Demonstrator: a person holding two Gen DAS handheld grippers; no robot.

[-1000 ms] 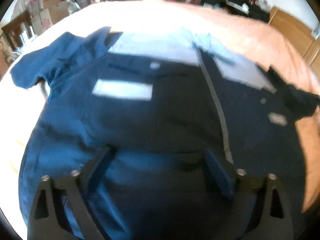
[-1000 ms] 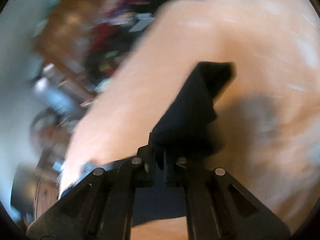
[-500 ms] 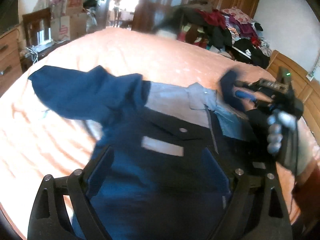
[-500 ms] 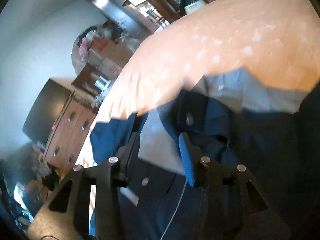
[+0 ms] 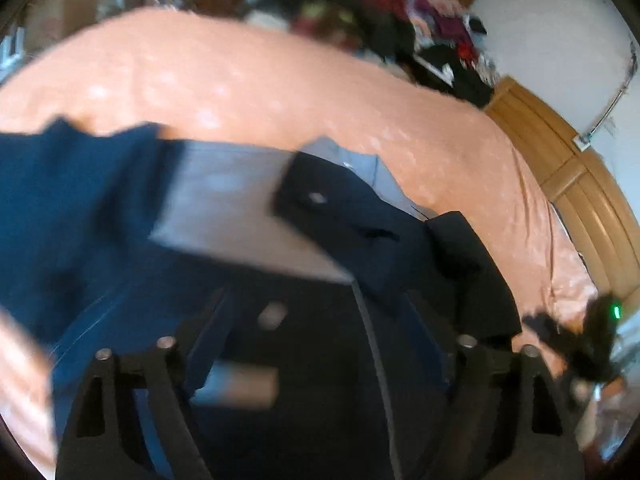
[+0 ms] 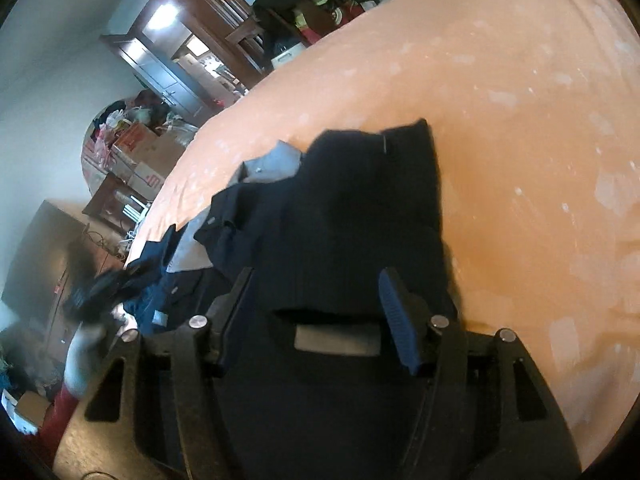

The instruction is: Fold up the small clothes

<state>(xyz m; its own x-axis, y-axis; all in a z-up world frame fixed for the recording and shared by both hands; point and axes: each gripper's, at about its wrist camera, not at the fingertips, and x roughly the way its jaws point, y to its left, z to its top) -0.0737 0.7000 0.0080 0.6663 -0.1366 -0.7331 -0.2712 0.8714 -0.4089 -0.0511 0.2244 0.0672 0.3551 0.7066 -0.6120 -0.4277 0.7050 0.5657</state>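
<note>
A navy work shirt (image 5: 120,232) with a pale grey-blue yoke and collar (image 5: 224,200) lies spread on the orange bedspread (image 5: 248,80), which covers most of what either camera sees. The left gripper (image 5: 316,320) hangs over the shirt's front with its jaws wide apart and nothing between them; a grey reflective strip (image 5: 240,390) and a snap button (image 5: 318,199) on a pocket flap show under it (this view is smeared, so the finer detail is hard to read). The shirt's right sleeve (image 5: 468,264) is turned in and lies dark over the body, near the edge of the cloth.

From the right wrist camera the same sleeve (image 6: 372,208) sits folded across the shirt, its cuff end reaching toward the bare bedspread (image 6: 520,120). The right gripper (image 6: 316,304) is above it, jaws parted, the blue ribbed pad (image 6: 394,312) clear of the fabric and gripping nothing. At the left edge of that view a gloved hand (image 6: 86,354) with a red sleeve holds the other tool. Beyond the bed stand a wooden headboard (image 5: 568,184) and a heap of clothes (image 5: 400,20).
</note>
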